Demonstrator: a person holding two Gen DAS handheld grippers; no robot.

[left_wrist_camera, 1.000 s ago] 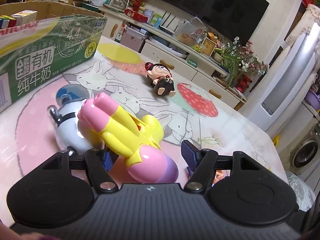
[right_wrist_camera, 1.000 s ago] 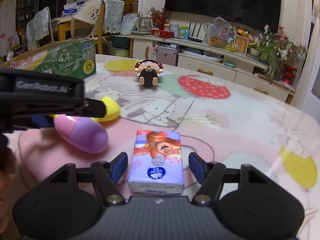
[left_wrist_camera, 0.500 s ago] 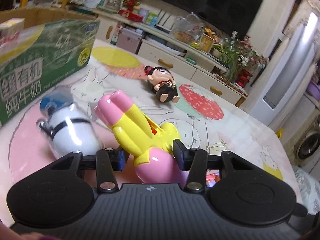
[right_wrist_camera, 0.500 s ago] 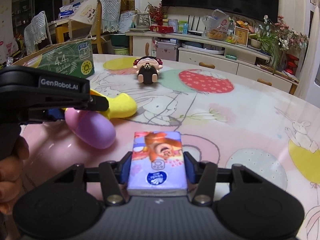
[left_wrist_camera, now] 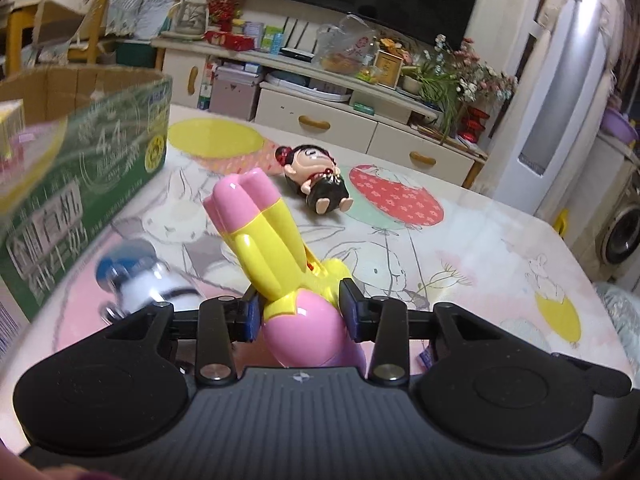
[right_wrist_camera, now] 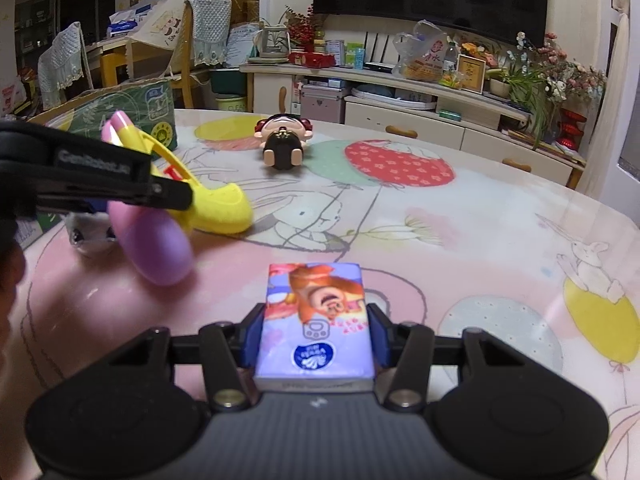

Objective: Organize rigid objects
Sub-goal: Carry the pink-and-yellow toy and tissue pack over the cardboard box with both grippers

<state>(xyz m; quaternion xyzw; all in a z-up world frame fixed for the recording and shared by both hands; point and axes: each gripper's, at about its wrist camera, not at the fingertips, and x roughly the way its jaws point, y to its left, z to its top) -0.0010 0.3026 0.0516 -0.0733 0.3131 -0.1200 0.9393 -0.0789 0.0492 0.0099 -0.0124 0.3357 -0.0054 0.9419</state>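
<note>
Table (right_wrist_camera: 500, 216): cartoon-print cloth. Green carton (left_wrist_camera: 76, 184) stands at its left edge. Pink-and-yellow toy (left_wrist_camera: 272, 248) lies near the carton, long axis tilted, pink tip up and toward the far-left corner; left gripper (left_wrist_camera: 298, 306) jaws closing, pads pressing its body. Tissue pack (right_wrist_camera: 316, 320) near the front edge, long axis toward the far edge; right gripper (right_wrist_camera: 314, 336) clamps its long sides.

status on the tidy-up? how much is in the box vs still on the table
Done: the box already holds a few items. In hand: left gripper is closing on the pink-yellow toy; right gripper clamps the tissue pack. Left: doll and white toy on the table.
</note>
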